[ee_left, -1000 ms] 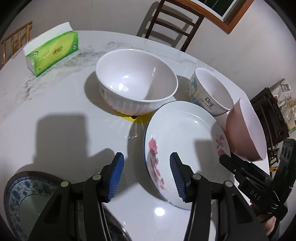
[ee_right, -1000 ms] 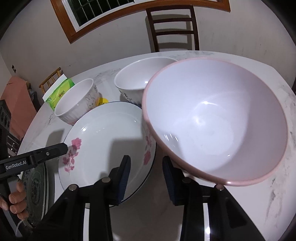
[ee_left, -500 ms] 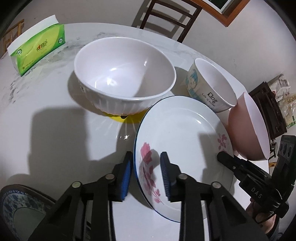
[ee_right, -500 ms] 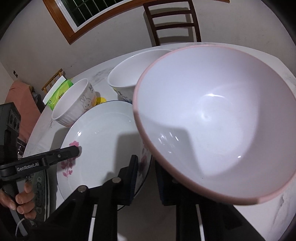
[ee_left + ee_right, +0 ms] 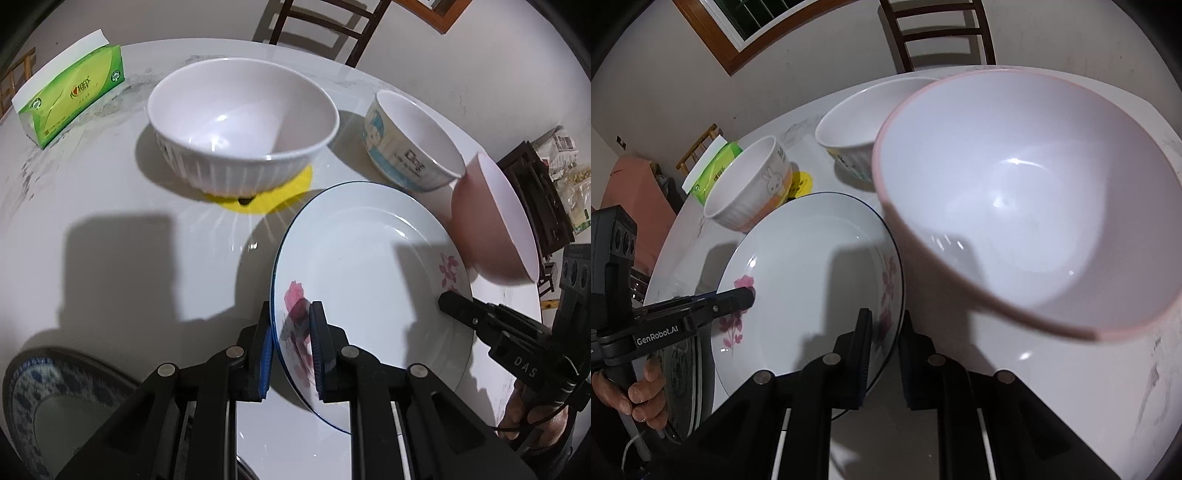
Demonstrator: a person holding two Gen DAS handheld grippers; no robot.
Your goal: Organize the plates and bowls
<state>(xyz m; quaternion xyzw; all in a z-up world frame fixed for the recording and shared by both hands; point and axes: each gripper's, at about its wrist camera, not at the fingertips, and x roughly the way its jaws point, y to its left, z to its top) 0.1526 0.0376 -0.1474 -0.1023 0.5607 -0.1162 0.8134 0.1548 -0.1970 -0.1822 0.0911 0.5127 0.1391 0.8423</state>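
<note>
A white plate with pink flowers (image 5: pixel 369 266) (image 5: pixel 812 251) lies on the round white table (image 5: pixel 110 192). My left gripper (image 5: pixel 290 314) has its blue pads on either side of the plate's left rim, pressing on it while the jaws are closing. My right gripper (image 5: pixel 884 321) is shut on the opposite rim; its tip (image 5: pixel 447 299) shows in the left wrist view. A pink bowl (image 5: pixel 487 229) (image 5: pixel 1015 206) stands tilted beside that right rim. Behind the plate are a big ribbed white bowl (image 5: pixel 240 122) (image 5: pixel 750 192) and a smaller cartoon-print bowl (image 5: pixel 410 144) (image 5: pixel 857 110).
A blue-and-white patterned plate (image 5: pixel 26 398) (image 5: pixel 679 369) lies at the near left. A green tissue box (image 5: pixel 70 96) stands at the far left. The big bowl sits on a yellow mat (image 5: pixel 280 192). A wooden chair (image 5: pixel 942 33) stands behind the table. A person's hand (image 5: pixel 639 395) holds the left gripper's handle.
Both grippers have moved in over the flower plate's opposite rims and their jaws have narrowed from wide apart to clamping the rim. The bowls have stayed where they were.
</note>
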